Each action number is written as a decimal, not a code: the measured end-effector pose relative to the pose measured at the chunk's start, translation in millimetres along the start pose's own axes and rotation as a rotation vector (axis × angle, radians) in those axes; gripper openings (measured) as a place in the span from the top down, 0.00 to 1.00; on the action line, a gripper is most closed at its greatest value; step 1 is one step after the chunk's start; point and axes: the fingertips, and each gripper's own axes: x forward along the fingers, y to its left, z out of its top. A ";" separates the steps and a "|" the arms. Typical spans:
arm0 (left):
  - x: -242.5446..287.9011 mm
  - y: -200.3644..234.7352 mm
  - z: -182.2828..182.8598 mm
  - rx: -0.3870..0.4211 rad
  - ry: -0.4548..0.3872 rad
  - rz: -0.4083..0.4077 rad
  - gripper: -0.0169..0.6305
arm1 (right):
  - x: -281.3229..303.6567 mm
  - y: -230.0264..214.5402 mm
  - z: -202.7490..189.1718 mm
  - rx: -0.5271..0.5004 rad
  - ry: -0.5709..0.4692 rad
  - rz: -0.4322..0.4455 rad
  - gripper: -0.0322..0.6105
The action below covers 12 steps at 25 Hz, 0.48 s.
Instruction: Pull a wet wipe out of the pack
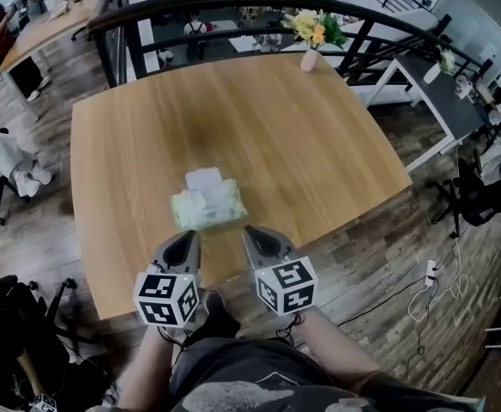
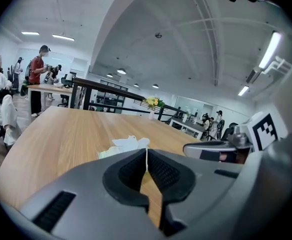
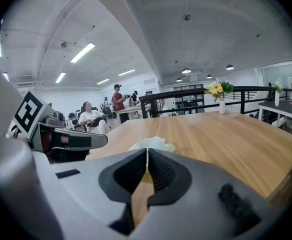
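- Wet wipe pack (image 1: 208, 206) mid-frame on table (image 1: 319, 144); white wipe (image 1: 204, 178) sticks out at its upper end.
- Vase (image 1: 309, 60) w/ yellow flowers, upper centre, at table's far edge.
- Left gripper (image 1: 190, 235) & right gripper (image 1: 249, 230) just below pack, jaws closed, empty.

the head view looked steeply down from above the surface (image 1: 319, 144), with the left gripper (image 1: 192, 237) and right gripper (image 1: 250, 232) at its lower middle. each gripper view sat low and close behind its own jaws, facing nearly level across the wood toward the railing (image 1: 233, 3). all three shared the wipe pack (image 1: 209, 209) and the flower vase (image 1: 309, 60).
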 end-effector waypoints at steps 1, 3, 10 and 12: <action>4.1 2.9 1.6 0.002 0.003 -0.006 0.94 | 5.0 -0.3 1.5 -0.002 0.005 -0.003 0.91; 11.6 7.8 4.0 0.005 0.009 -0.019 0.94 | 14.5 -0.9 4.7 -0.005 0.012 -0.011 0.91; 38.8 25.3 14.8 0.011 0.008 -0.068 0.94 | 49.1 -8.1 23.0 -0.027 0.024 -0.043 0.91; 43.5 27.9 16.9 0.020 0.008 -0.076 0.94 | 55.0 -7.6 26.1 -0.039 0.029 -0.045 0.91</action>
